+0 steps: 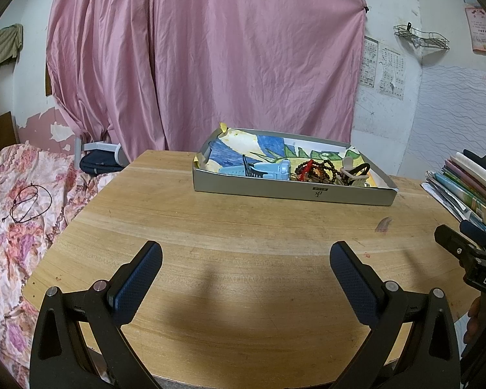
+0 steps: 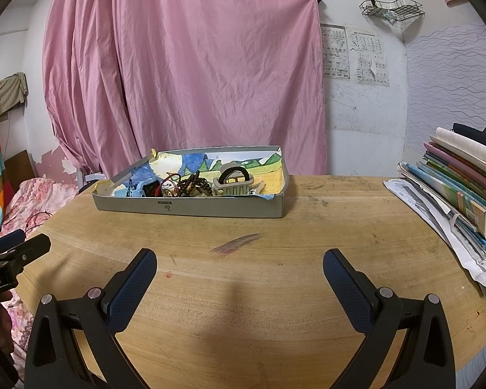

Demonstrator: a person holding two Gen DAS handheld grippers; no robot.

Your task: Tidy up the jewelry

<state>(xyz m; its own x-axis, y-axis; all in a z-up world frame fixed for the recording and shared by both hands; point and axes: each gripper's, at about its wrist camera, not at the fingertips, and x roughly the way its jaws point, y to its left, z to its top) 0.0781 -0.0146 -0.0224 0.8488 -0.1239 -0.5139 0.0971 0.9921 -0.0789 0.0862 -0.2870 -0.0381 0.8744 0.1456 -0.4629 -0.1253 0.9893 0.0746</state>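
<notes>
A shallow grey box [image 1: 291,193] [image 2: 191,209] lined with a painted paper stands at the far side of the round wooden table [image 1: 226,259] [image 2: 259,275]. Inside lie a light blue watch [image 1: 269,170] [image 2: 136,191], dark bead bracelets with a red cord [image 1: 314,170] [image 2: 191,184], and a small beige basket clip [image 1: 353,175] [image 2: 233,184]. My left gripper [image 1: 246,259] hangs open over the bare near part of the table, well short of the box. My right gripper [image 2: 239,265] is open too, with nothing between its fingers.
A stack of books and papers [image 1: 467,188] [image 2: 460,194] lies on the table's right side. A bed with a floral cover [image 1: 19,214] and a dark cord loop [image 1: 30,202] is at the left. A pink curtain [image 1: 204,55] hangs behind.
</notes>
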